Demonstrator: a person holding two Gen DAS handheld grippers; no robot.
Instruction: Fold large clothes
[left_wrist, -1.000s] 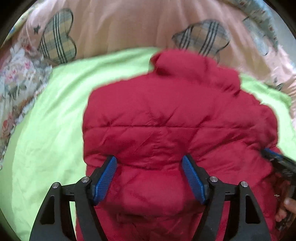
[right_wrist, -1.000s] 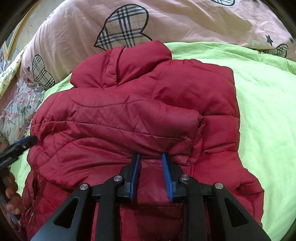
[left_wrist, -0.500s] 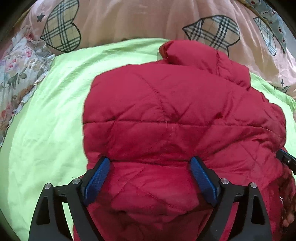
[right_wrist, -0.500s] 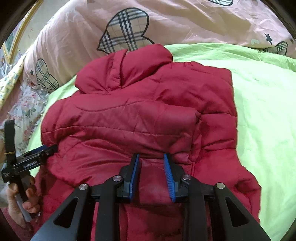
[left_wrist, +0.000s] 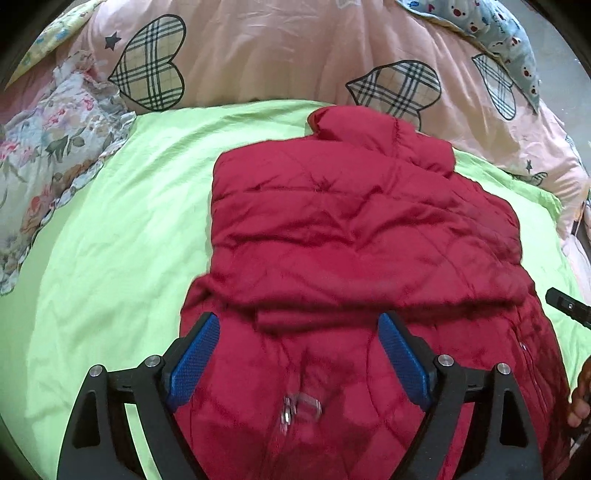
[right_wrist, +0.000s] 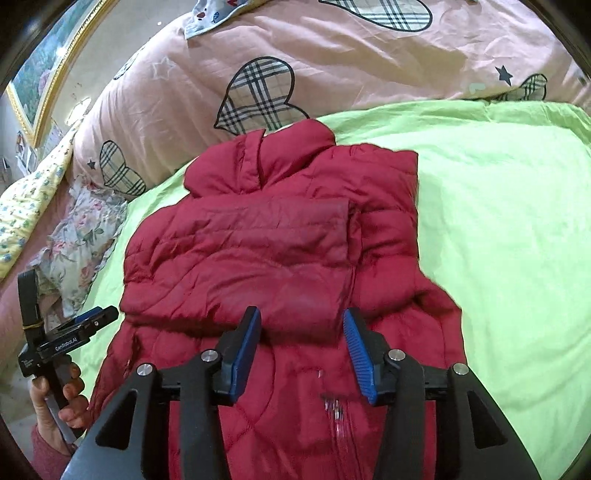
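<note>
Red quilted puffer jacket (left_wrist: 351, 236) lying on the lime-green bed sheet (left_wrist: 110, 258), collar toward the pink duvet with plaid hearts (left_wrist: 258, 48), both sleeves folded across the body. Left gripper (left_wrist: 299, 354) held above the jacket's lower part, jaws spread wide and released; the blue pads (left_wrist: 192, 365) frame the hem of the folded sleeve and the blurred zip pull (left_wrist: 291, 410) below it, with no cloth pinched. Right gripper (right_wrist: 303, 343) likewise above the lower front, its jaws having just been opening, now parted and gripping nothing; the folded sleeve's cuff edge shows between and beyond the pads (right_wrist: 356, 354). Left hand (right_wrist: 62, 395) on its tool handle at the jacket's left edge; floral pillow (right_wrist: 77, 229) beside it
</note>
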